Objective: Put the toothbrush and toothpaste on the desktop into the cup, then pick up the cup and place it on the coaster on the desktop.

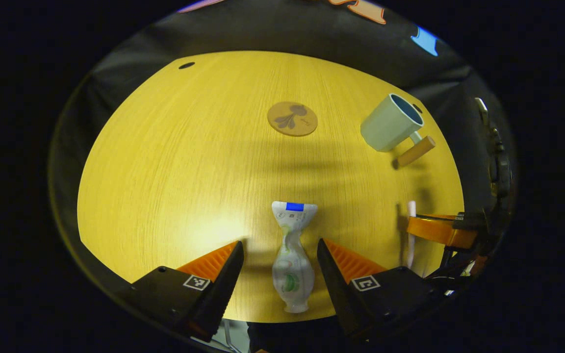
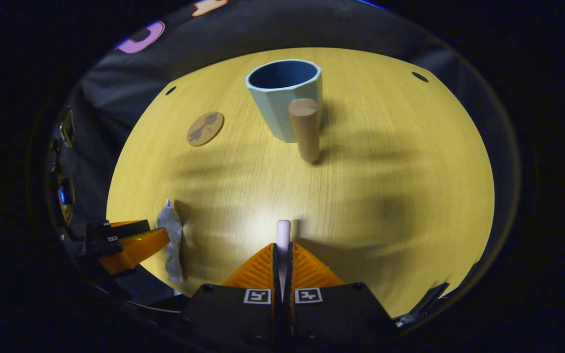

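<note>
Toothpaste [image 1: 292, 257] lies on the desk [image 1: 174, 186] close to its near edge, cap end toward the edge and crimped end pointing at the middle. The left gripper [image 1: 280, 255] straddles the tube with its 2 fingers spread wide, neither one touching it. Just beside it along the same edge, the toothbrush [image 2: 282, 233] sits pinched between the right gripper's [image 2: 282, 252] closed fingers, its pale handle end poking out past the tips; I cannot tell whether the brush has left the desk surface.

Farther in stands the cup [image 2: 285, 95], upright and open, a pale blue mug with a wooden handle [image 2: 305, 128] turned toward the near edge. The coaster [image 1: 292, 118], round and cork-like with a dark print, lies flat near the desk's middle, well apart from the cup.

Step in hand, as I judge it: gathering the 2 items for loading, with the cup not yet filled. Next the left fingers must close on the tube's narrow waist, and the right must carry the brush over the rim and drop it in handle down, clear of the wooden handle.
</note>
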Motion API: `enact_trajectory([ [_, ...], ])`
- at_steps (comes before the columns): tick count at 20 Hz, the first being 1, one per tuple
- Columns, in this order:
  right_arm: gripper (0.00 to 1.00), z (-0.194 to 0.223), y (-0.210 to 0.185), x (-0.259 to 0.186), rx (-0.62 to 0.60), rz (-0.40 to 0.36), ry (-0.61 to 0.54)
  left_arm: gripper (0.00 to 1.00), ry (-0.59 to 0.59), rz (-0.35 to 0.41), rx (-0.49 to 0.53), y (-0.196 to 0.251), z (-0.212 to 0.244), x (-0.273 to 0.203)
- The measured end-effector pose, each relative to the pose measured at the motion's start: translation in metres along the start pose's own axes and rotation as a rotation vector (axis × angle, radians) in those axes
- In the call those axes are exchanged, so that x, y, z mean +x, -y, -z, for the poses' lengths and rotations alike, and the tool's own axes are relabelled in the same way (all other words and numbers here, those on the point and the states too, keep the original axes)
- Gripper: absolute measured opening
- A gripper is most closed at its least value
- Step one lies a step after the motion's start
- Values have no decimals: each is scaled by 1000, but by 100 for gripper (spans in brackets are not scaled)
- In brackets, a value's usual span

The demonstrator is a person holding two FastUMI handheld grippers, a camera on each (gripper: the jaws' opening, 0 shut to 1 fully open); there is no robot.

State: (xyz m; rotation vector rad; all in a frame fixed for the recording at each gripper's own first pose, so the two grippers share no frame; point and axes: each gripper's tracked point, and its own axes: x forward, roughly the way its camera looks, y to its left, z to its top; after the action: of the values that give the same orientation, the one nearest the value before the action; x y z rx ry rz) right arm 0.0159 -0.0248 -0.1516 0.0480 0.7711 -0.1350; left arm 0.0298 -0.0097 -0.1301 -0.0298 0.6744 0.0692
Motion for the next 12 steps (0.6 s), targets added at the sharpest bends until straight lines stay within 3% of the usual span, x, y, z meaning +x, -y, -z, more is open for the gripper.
enact_trajectory([
  [4,3,4,27,-14,70,24,31,83,-58,-8,3,4,-2,13],
  [8,3,9,51,-25,112,56,51,69,-109,-24,7,6,0,24],
  [10,3,11,58,-27,130,64,58,60,-118,-36,30,6,-3,26],
  [12,3,13,65,-29,146,71,62,42,-148,-69,46,3,-2,28],
])
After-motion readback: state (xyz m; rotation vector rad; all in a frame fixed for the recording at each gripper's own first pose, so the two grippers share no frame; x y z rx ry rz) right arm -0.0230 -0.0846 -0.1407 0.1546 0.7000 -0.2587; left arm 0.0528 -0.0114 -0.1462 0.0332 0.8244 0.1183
